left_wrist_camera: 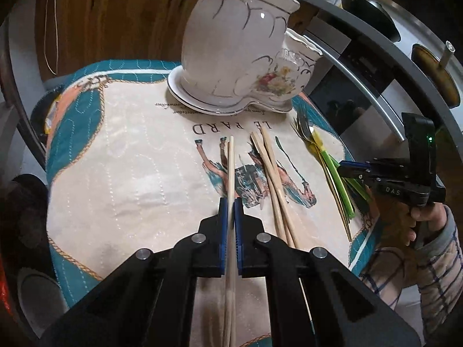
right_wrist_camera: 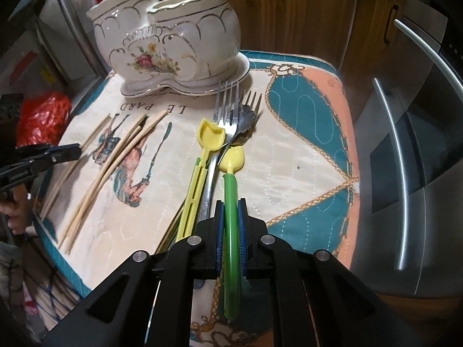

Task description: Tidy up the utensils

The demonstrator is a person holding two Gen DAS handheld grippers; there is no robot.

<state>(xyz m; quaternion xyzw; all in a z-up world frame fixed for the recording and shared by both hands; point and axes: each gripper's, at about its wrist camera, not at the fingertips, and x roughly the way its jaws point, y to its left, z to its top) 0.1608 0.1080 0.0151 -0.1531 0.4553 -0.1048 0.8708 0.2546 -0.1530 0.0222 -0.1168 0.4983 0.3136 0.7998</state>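
Note:
My left gripper (left_wrist_camera: 230, 206) is shut on a pale wooden chopstick (left_wrist_camera: 230, 173) that points toward the white flowered ceramic utensil holder (left_wrist_camera: 231, 46) at the back of the mat. Several more chopsticks (left_wrist_camera: 272, 179) lie just to its right. In the right wrist view my right gripper (right_wrist_camera: 230, 206) is shut on the green handle of a yellow-headed spoon (right_wrist_camera: 231, 190). Beside it lie a yellow plastic spoon (right_wrist_camera: 199, 167) and two steel forks (right_wrist_camera: 228, 107). The two-pocket holder (right_wrist_camera: 170, 43) stands behind them, and the left gripper (right_wrist_camera: 68, 151) shows at the left edge.
A quilted mat (left_wrist_camera: 130, 173) with teal and peach borders covers the small table. An oven front with a steel handle (right_wrist_camera: 405, 179) stands close on the right. Red plastic bags (right_wrist_camera: 43, 118) sit at the left. A sleeve and hand (left_wrist_camera: 425, 231) hold the right gripper (left_wrist_camera: 351, 170).

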